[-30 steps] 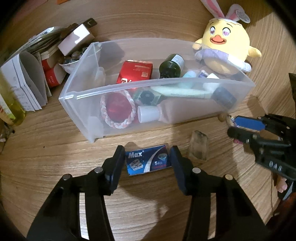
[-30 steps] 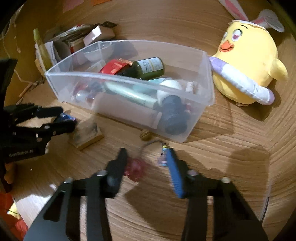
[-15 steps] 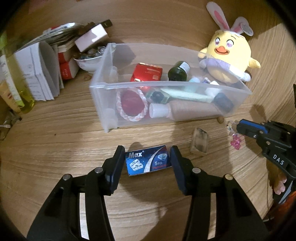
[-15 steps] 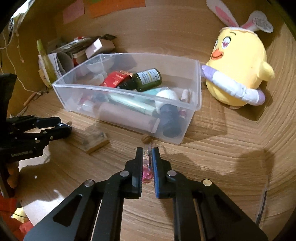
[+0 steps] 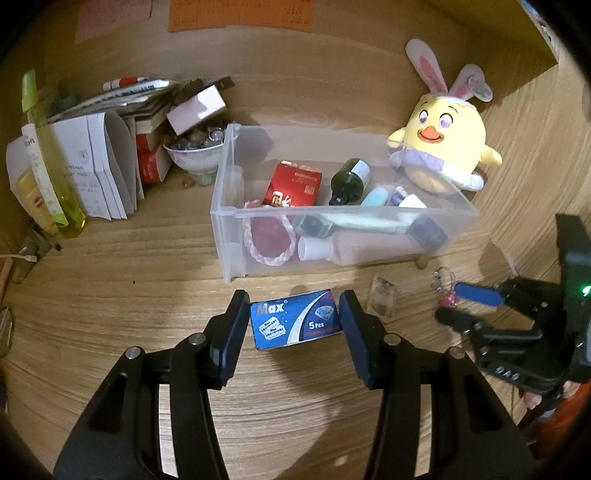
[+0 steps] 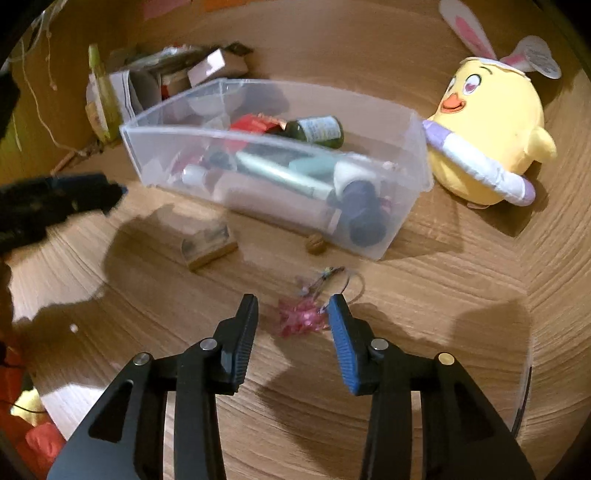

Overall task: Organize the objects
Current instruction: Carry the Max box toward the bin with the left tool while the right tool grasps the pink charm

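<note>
A lived-in home corner is indicated, most likely a desk nook in a bedroom or study. A wood-grain counter is enclosed by matching wood-look panels, on which paper notes are stuck. Personal clutter is seen: a yellow plush chick with rabbit ears, a clear plastic bin filled with toiletry tubes and bottles, a bowl of pebbles, folded papers and small cardboard boxes.
</note>
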The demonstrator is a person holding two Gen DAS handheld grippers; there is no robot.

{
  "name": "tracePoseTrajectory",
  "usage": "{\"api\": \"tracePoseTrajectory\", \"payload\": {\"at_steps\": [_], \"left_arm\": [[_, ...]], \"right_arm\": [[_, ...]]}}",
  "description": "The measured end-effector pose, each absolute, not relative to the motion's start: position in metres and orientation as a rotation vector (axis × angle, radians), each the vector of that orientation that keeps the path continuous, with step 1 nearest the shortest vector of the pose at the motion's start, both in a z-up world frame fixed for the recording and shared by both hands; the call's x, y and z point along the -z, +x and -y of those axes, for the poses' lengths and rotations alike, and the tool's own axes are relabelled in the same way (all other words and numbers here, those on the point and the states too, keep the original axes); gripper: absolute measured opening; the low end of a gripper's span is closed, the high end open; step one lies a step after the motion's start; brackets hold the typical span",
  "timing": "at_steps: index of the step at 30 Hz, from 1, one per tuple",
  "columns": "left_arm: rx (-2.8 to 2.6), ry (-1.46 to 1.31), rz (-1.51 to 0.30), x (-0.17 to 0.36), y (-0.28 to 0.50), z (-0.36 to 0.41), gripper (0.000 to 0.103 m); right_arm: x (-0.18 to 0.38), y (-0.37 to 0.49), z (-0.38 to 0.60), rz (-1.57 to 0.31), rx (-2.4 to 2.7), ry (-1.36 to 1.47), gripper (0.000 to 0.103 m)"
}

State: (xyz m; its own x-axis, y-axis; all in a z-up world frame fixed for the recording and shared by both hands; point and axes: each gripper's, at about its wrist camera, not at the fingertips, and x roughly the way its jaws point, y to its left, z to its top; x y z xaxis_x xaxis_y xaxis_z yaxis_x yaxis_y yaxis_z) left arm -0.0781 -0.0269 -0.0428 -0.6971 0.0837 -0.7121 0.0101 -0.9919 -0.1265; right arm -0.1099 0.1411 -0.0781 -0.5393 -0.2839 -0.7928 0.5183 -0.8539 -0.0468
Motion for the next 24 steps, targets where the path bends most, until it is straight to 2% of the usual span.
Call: {"api": "tracePoseTrajectory", "payload": {"at_steps": [2,10,24], "left_arm": [[-2.855,-1.193,0.193,0.040,-0.077,0.027,0.050],[-2.874,-1.135,0.198,0.029,-0.071,0.025,0.050],[-2.922,-1.010,0.186,0.001,-0.070,0.022,0.050]], "right_arm": [[0.081,-0.108,-0.140,-0.377,2.377,1.154,0.025],[0.076,-0.100,-0.138,-0.381,2.411,1.102,0.025],[0.006,-0.082,-0.137,-0.302,2.496,0.819,0.025]]}}
